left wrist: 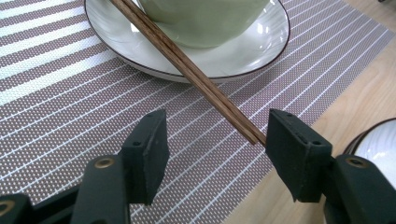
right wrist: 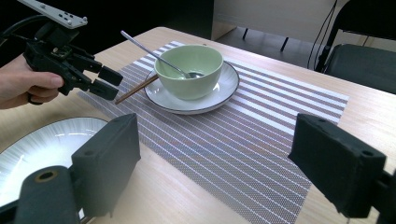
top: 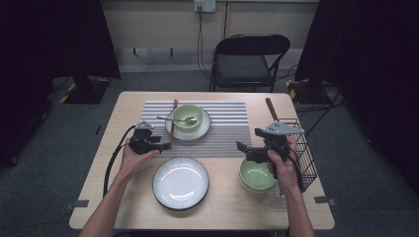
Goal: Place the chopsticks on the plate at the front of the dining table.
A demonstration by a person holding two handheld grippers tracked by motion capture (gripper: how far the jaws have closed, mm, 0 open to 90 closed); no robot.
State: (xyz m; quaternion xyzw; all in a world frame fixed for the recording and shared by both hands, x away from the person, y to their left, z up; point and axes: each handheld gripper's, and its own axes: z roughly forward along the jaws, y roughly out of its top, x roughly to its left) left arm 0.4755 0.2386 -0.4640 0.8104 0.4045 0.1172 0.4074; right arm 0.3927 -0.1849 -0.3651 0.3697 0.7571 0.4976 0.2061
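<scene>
The left hand-held gripper [left wrist: 212, 140] stands open around the chopsticks [left wrist: 187, 70], low centre of frame, leaning on the plate [left wrist: 261, 51]; brushing their tip could roll them onto the placemat [left wrist: 70, 107].

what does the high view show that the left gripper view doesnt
High view alone: the black folding chair, black wire basket, metal spoon, second pale green bowl, and the right tool.

Left gripper view alone: the brown wooden chopsticks' tips between the left tool's open jaws.

Shared: striped placemat, white plate under the green ceramic bowl.
</scene>
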